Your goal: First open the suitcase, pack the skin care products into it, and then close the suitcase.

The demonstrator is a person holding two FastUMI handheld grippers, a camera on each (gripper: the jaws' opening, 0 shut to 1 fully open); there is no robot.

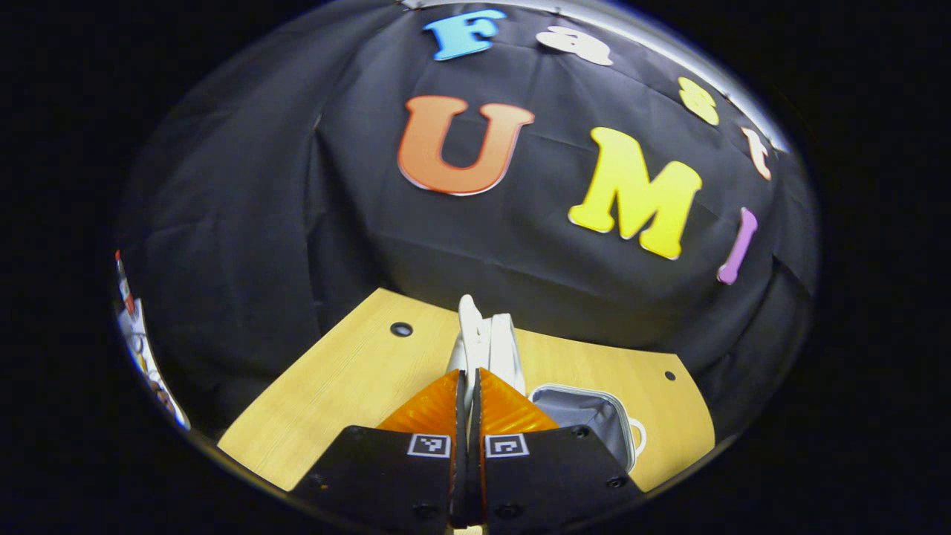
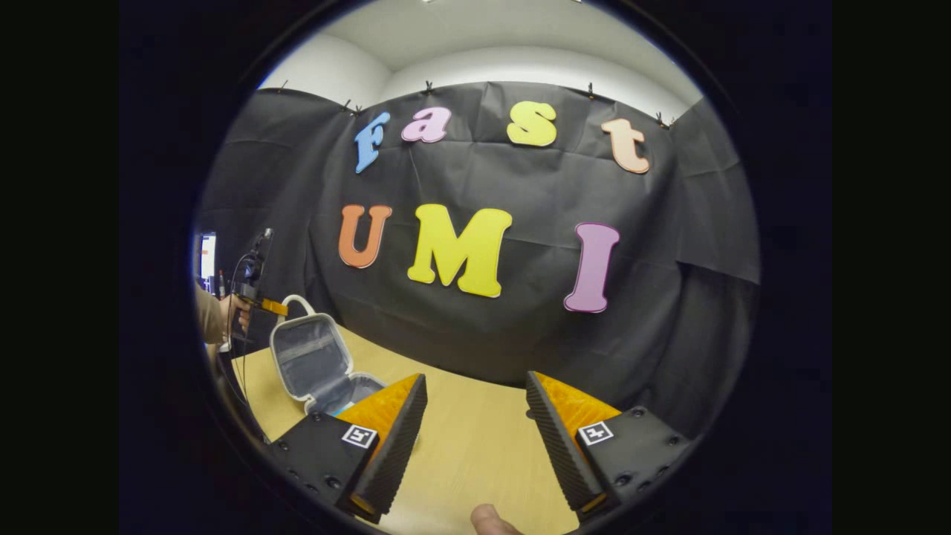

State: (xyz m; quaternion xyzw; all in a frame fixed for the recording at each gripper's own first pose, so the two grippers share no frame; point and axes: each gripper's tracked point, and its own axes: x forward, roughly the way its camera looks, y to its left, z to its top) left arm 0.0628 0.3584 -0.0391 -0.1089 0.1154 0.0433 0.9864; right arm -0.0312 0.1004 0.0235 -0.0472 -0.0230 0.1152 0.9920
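The white suitcase [image 2: 312, 357] stands open at the table's left end in the right gripper view, its grey-lined lid upright over the base [image 2: 360, 388]. At the lid's top edge, beside the white handle [image 2: 297, 301], a person's hand holds my left gripper [image 2: 271, 306]. In the left gripper view my left gripper [image 1: 469, 375] is shut on a white edge of the lid [image 1: 507, 342], and a grey-lined half of the case [image 1: 587, 423] lies to the lower right. My right gripper [image 2: 475, 377] hangs open over bare table, to the right of the case, with nothing between its fingers.
The light wooden table [image 2: 475, 446] runs back to the black cloth wall and has small round holes [image 1: 401, 329]. A sleeve and hand [image 2: 219, 316] come in from the left. A lit screen [image 2: 206, 256] stands behind them. A fingertip [image 2: 490, 521] shows at the bottom edge.
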